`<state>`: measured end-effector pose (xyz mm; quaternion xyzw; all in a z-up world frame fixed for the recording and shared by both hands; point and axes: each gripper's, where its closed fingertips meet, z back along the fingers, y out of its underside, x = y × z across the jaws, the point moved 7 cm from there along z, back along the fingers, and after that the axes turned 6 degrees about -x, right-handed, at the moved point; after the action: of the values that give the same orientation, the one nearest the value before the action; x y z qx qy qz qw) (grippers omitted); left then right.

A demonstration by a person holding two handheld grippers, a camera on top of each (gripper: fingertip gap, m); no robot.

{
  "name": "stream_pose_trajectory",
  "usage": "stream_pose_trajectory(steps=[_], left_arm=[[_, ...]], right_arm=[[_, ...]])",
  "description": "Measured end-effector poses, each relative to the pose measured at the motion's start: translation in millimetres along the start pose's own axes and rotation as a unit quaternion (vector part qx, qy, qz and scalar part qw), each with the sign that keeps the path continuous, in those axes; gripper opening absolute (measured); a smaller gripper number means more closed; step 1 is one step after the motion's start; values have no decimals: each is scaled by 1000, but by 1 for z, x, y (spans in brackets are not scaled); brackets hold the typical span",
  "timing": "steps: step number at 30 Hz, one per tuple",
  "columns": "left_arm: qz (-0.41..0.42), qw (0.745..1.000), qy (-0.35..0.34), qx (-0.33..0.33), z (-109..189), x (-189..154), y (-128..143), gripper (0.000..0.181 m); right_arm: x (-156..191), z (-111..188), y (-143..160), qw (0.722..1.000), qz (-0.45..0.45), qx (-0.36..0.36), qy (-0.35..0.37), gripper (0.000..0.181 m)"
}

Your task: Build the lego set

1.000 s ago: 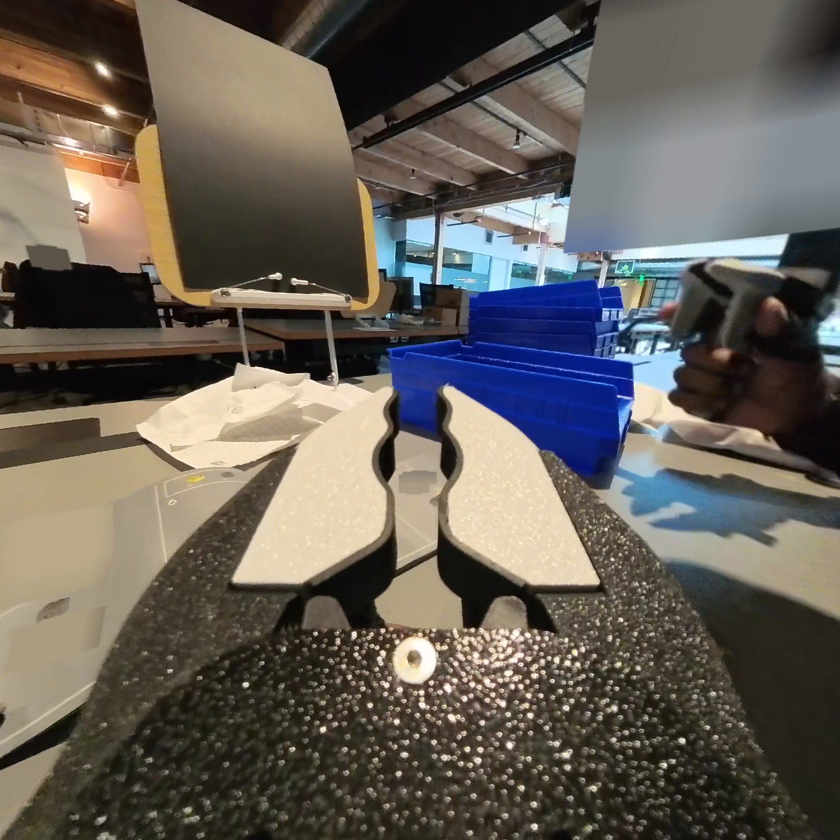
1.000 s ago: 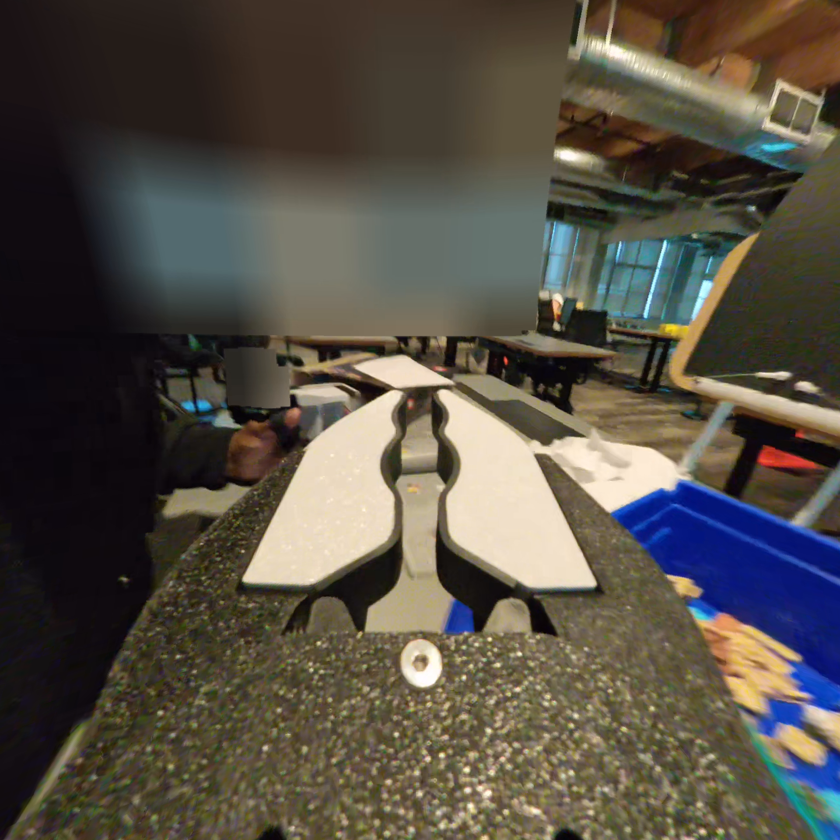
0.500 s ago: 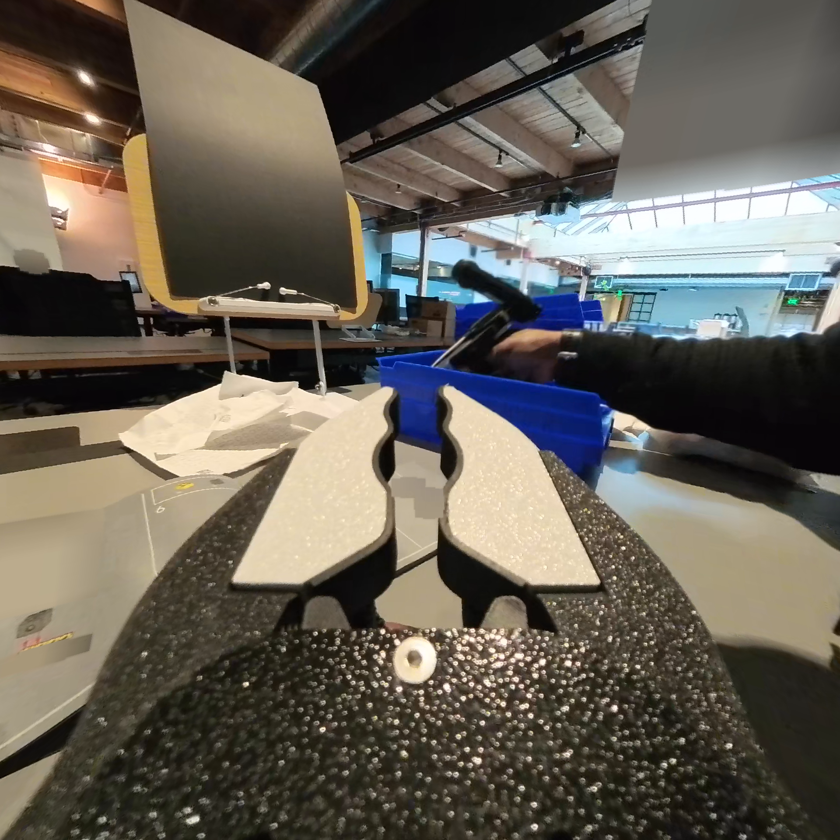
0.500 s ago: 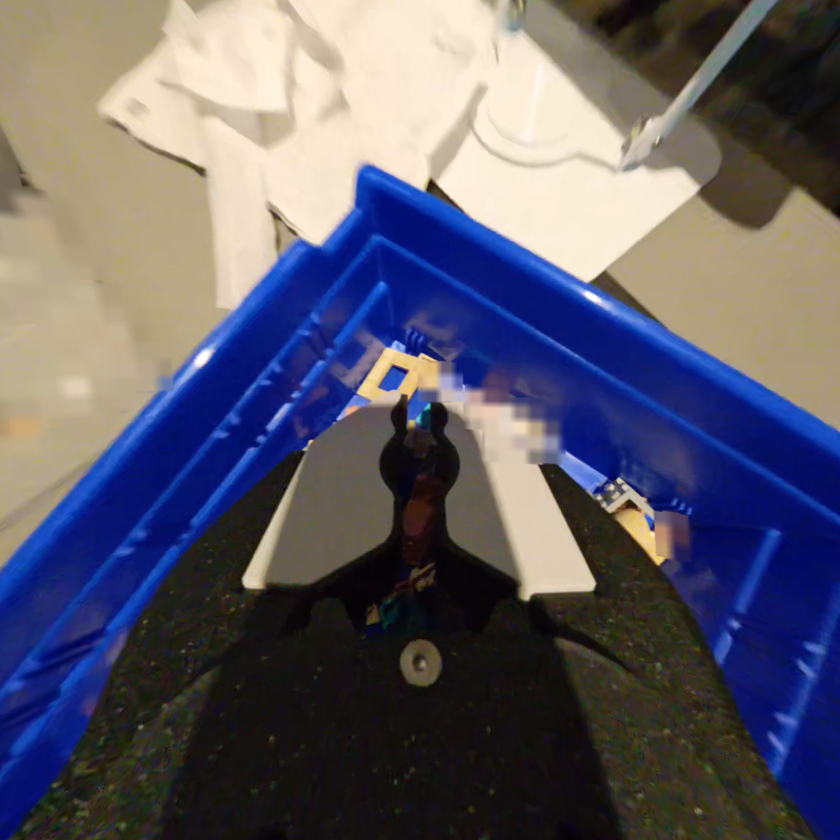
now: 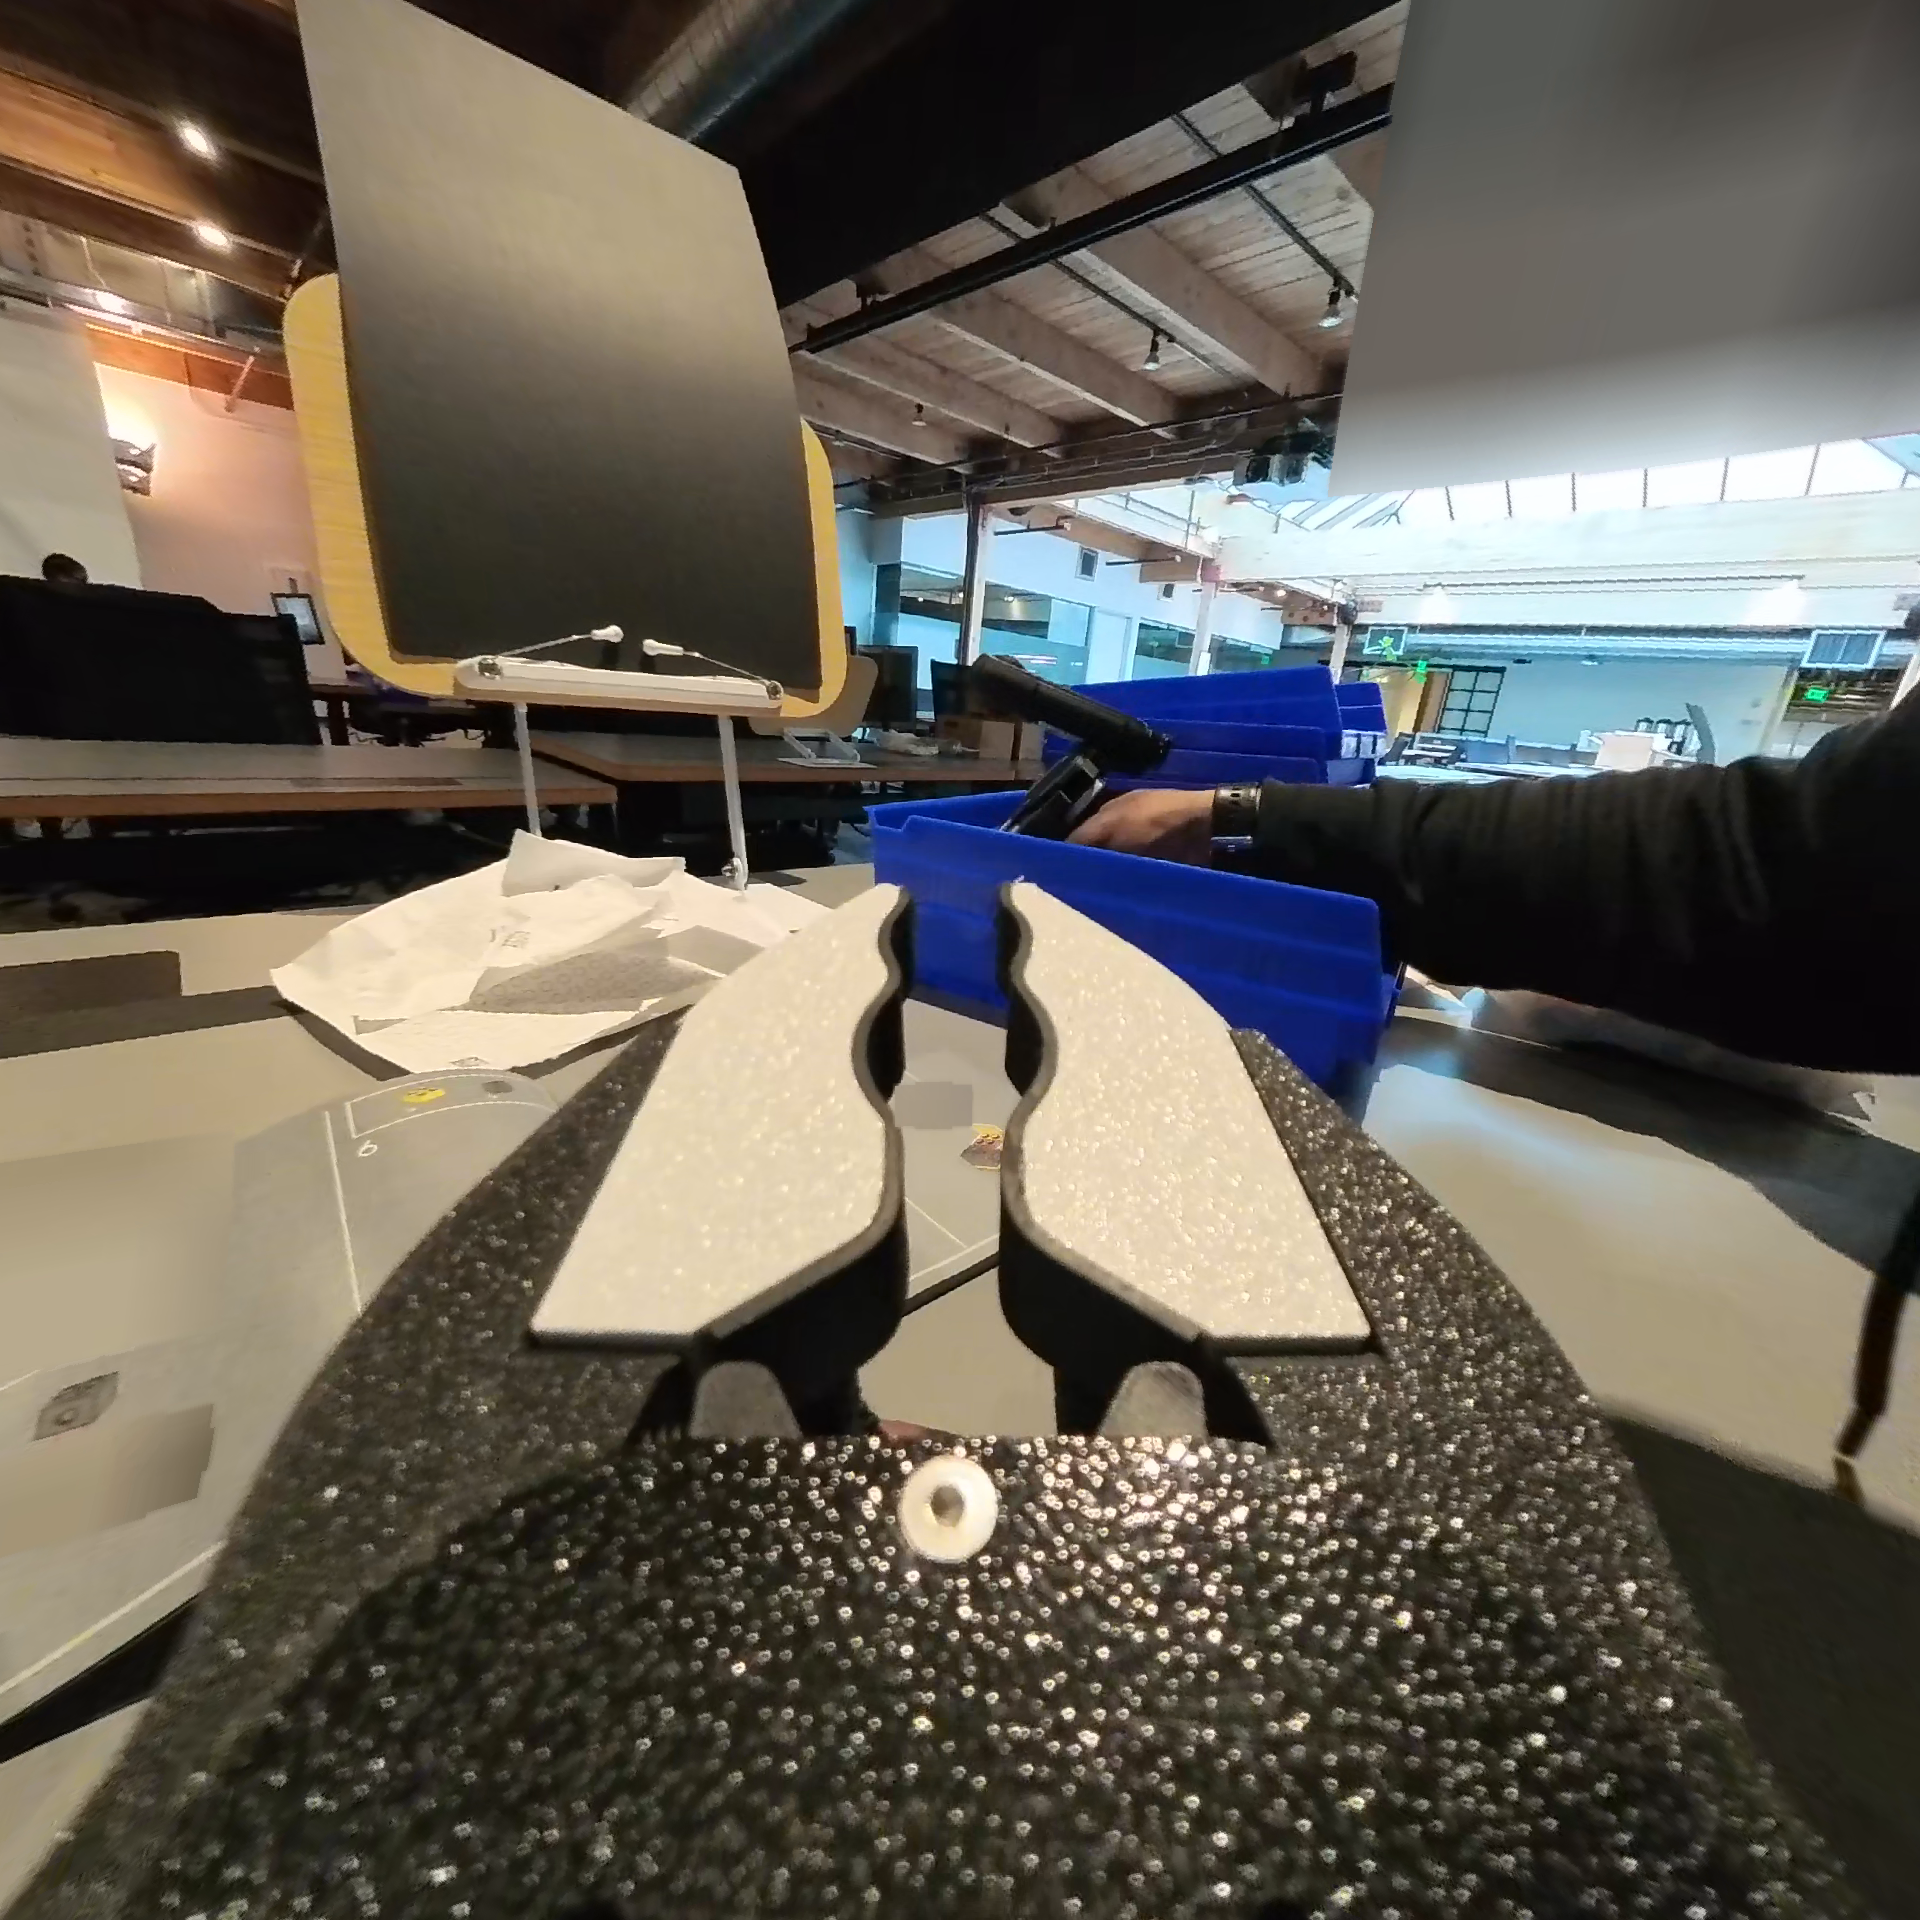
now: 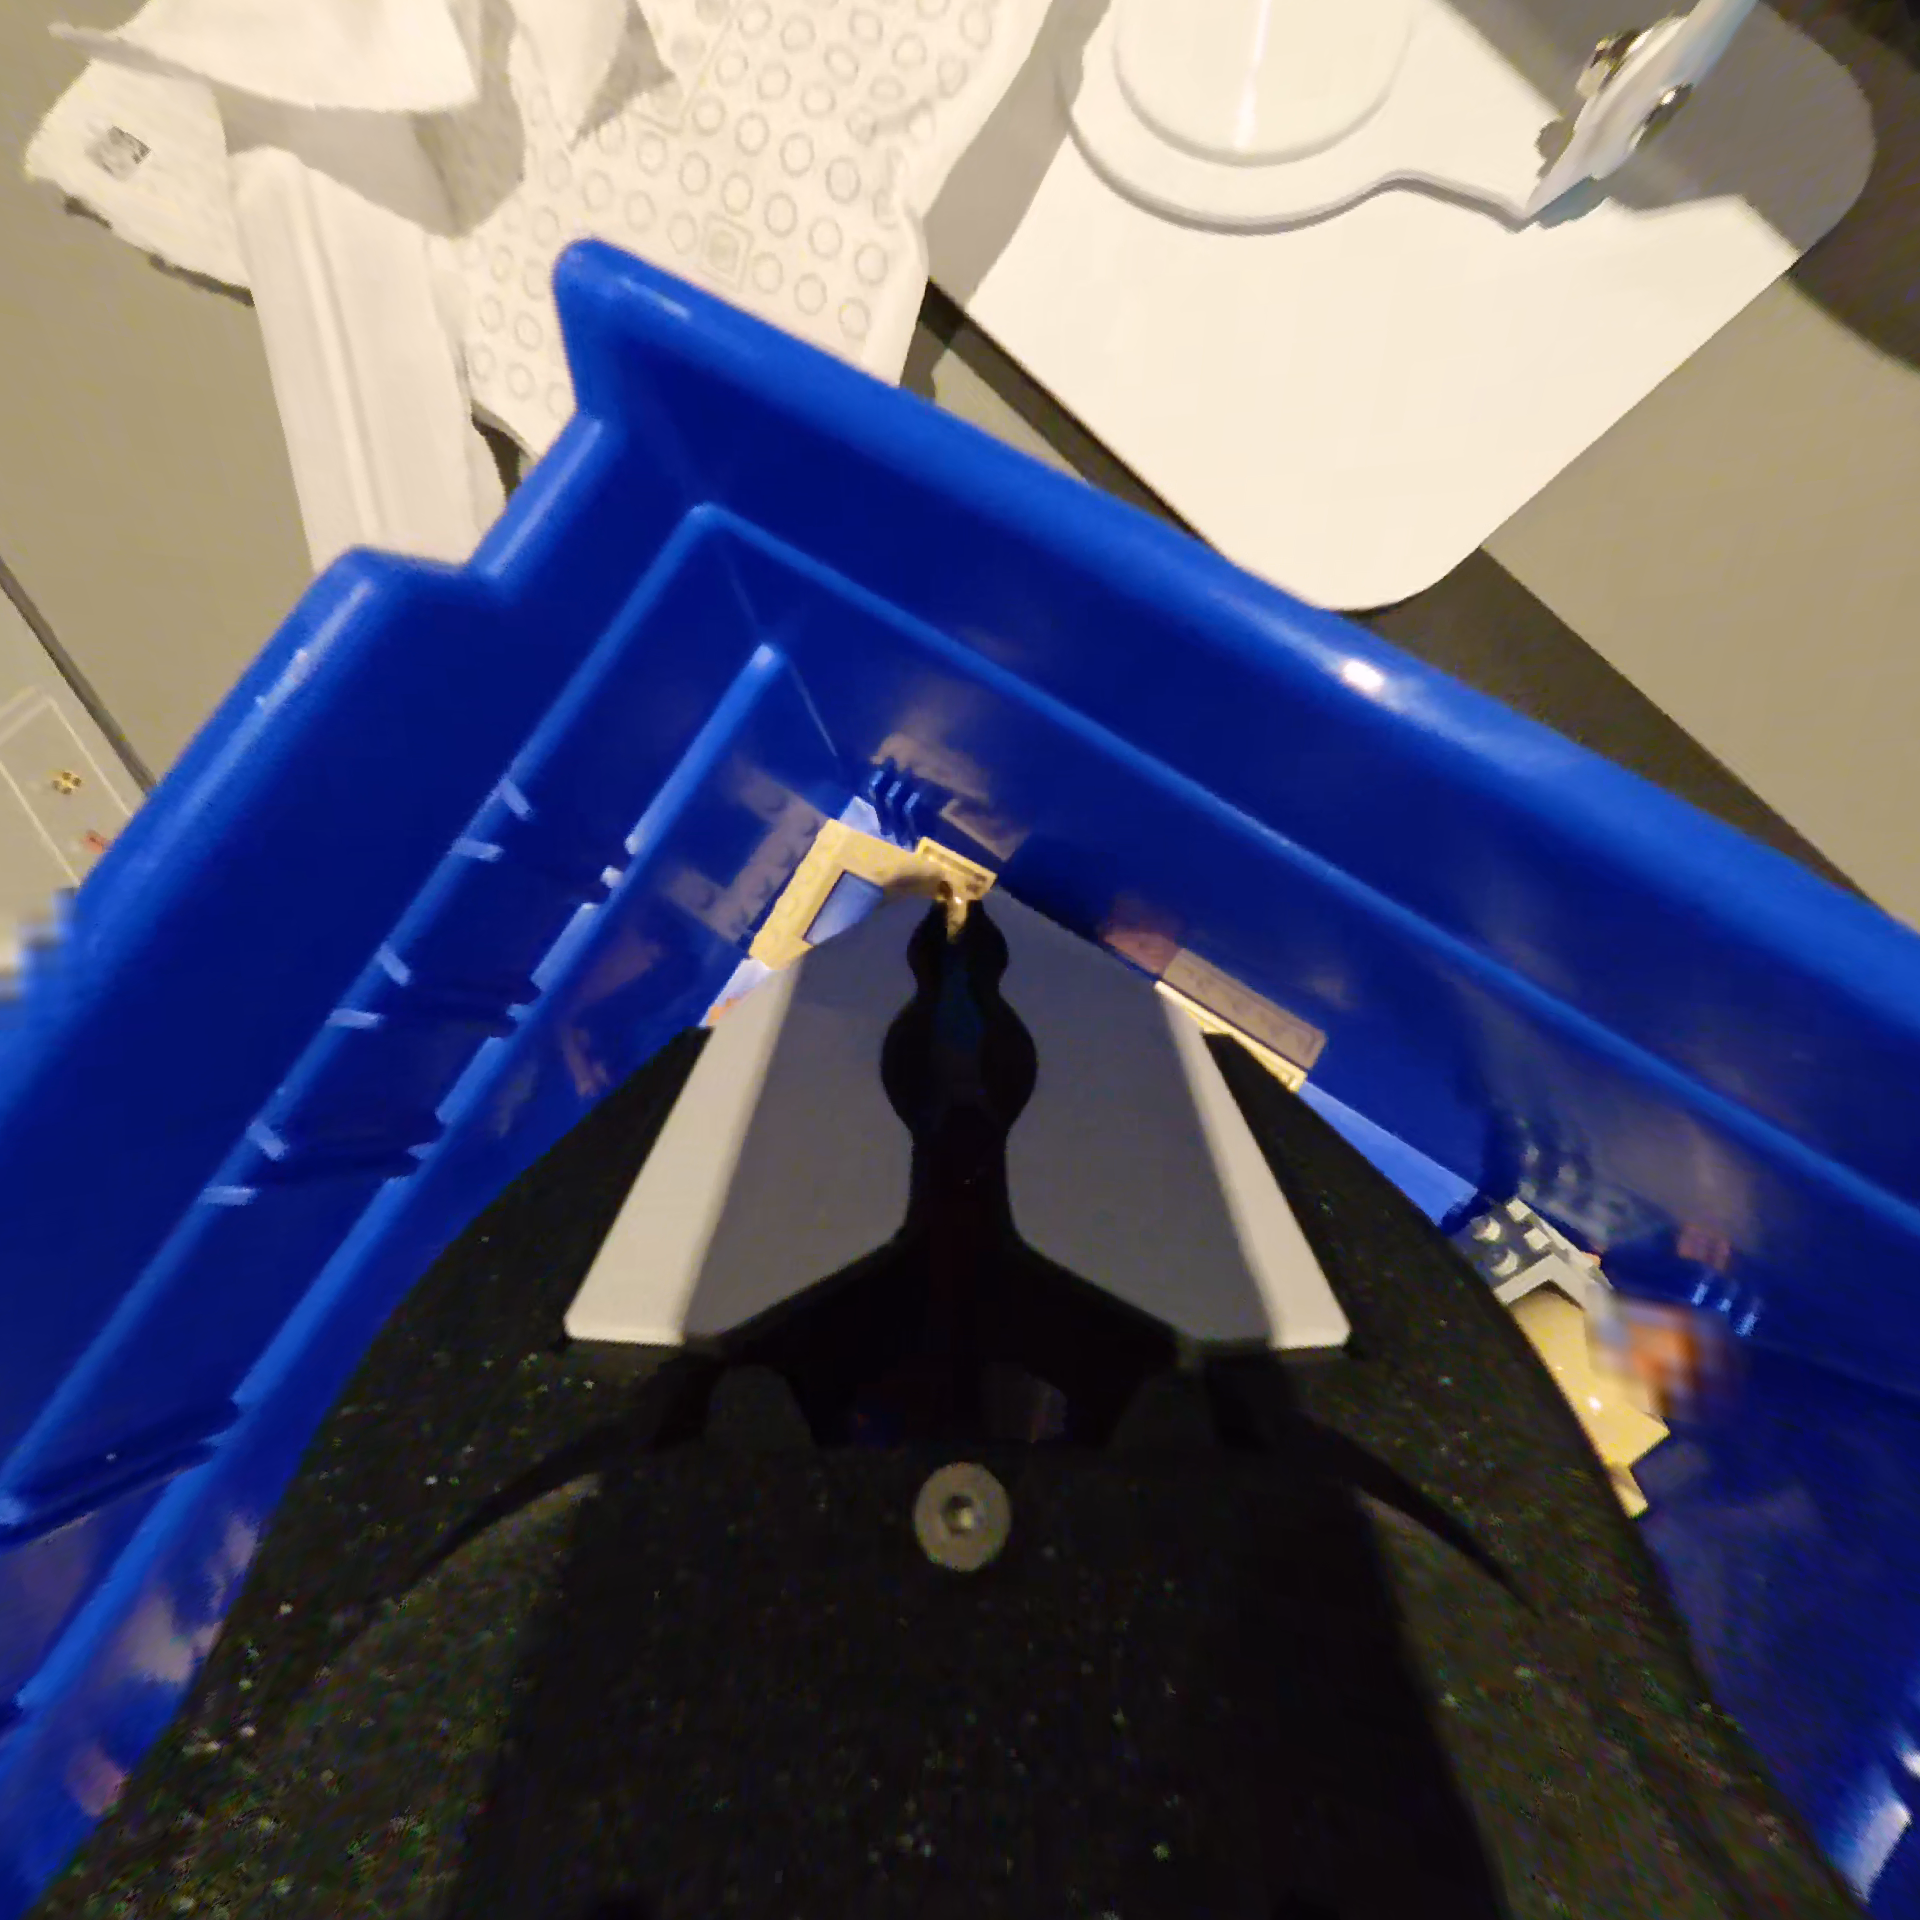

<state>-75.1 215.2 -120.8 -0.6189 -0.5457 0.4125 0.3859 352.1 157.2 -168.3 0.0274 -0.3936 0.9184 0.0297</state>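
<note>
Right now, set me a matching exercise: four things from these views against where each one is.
Things:
1. right gripper
2. left gripper
3. crumpled white paper
4. tan lego frame piece

Places:
A. above the grey table, jaws apart
B. corner of the blue bin
C. on the table beside the bin
D. tips down inside the bin

Pairs: 1-D, 2-A, 3-C, 4-B

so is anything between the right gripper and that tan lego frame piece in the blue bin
Nothing visible. The right gripper is inside the blue plastic bin, jaws nearly closed, with its tips at the tan square lego frame piece in the corner. Whether it grips the piece is unclear.
</note>
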Motion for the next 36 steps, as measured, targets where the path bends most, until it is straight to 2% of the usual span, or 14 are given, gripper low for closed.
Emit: stream_pose_trajectory(steps=[4, 11, 14, 18, 21, 23, 27, 28, 32, 36], left_arm=[[1, 1000, 0, 1, 0, 0, 0, 14], [1, 1000, -1, 1, -1, 1, 0, 13], [0, 1000, -1, -1, 0, 0, 0, 13], [1, 1000, -2, 2, -1, 1, 0, 13], [2, 1000, -4, 4, -1, 1, 0, 13], [2, 1000, -2, 6, -2, 0, 1, 13], [-8, 1000, 10, 13, -5, -4, 3, 13], [-14, 1000, 11, 11, -4, -6, 2, 13], [-25, 1000, 9, -3, -1, -7, 1, 13], [-18, 1000, 6, -2, -2, -6, 1, 13]], right_arm=[[-2, -5, 1, 1000, 1, 24, 4, 2], [-3, -2, 1, 1000, -4, 26, 0, 0], [-3, 17, -1, 1000, -4, -4, 23, 0], [9, 59, -3, 997, 7, -51, 53, 0], [21, 73, 3, 997, 33, -48, 52, 0], [29, 65, 7, 996, 76, -31, 26, 0], [20, 37, 5, 982, 184, -4, 36, 1], [16, 30, 4, 982, 188, 1, 33, 2], [2, 10, 0, 997, 77, -6, 14, 2], [-4, -1, 3, 1000, -3, -5, 8, 3]])
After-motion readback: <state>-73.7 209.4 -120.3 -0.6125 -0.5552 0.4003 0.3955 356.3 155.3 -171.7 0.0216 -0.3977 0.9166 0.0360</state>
